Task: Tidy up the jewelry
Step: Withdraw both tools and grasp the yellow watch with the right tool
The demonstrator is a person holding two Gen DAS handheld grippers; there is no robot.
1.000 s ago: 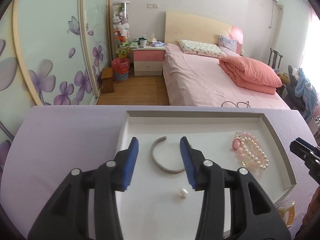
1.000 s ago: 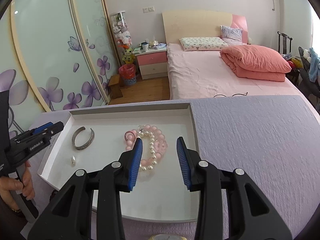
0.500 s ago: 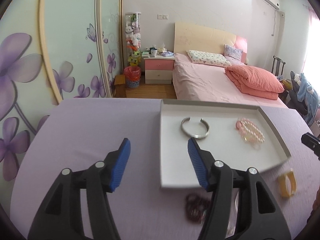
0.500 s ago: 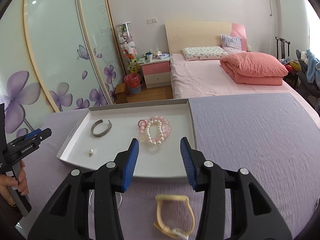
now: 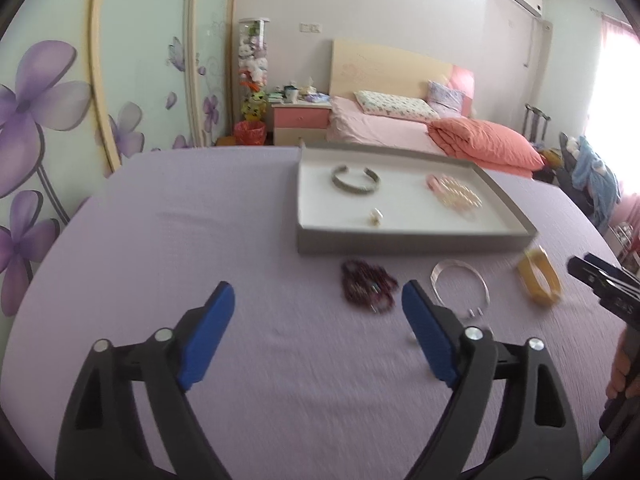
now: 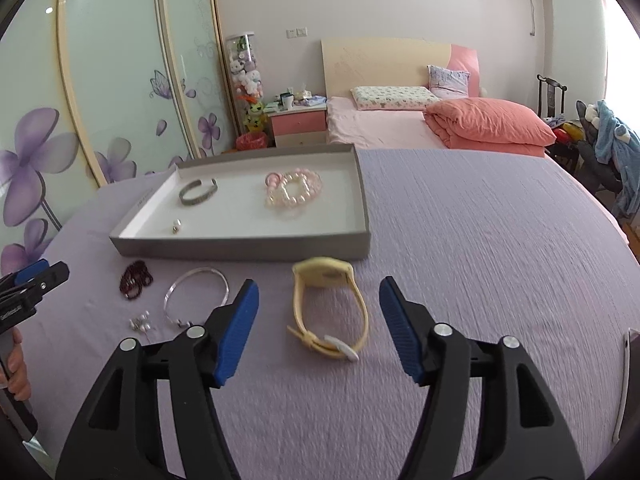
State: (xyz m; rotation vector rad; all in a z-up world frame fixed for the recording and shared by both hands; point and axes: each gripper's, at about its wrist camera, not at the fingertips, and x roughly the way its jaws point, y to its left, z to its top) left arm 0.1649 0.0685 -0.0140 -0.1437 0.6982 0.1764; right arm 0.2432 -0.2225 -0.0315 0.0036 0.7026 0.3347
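A grey tray (image 5: 400, 246) (image 6: 248, 249) with a white inside sits on the purple table. In it lie a silver cuff (image 5: 355, 179) (image 6: 197, 192), a small pearl piece (image 5: 376, 216) (image 6: 176, 225) and pink and pearl bracelets (image 5: 456, 196) (image 6: 294, 190). In front of the tray lie dark red beads (image 5: 366, 287) (image 6: 136, 279), a thin silver ring necklace (image 5: 460, 286) (image 6: 196, 294), small pearl earrings (image 6: 140, 323) and a yellow watch (image 5: 538, 278) (image 6: 328, 312). My left gripper (image 5: 318, 330) is open and empty, near the beads. My right gripper (image 6: 316, 320) is open and empty, around the watch.
The purple cloth table (image 6: 480, 240) stretches wide to the right of the tray. Behind it are a pink bed (image 6: 400, 124), a nightstand (image 6: 298, 120) and flowered sliding doors (image 5: 60, 100). A white object edge (image 6: 624, 380) shows at the far right.
Both grippers have pulled back from over the tray toward the table's near side and opened wider. The loose jewelry in front of the tray has come into view.
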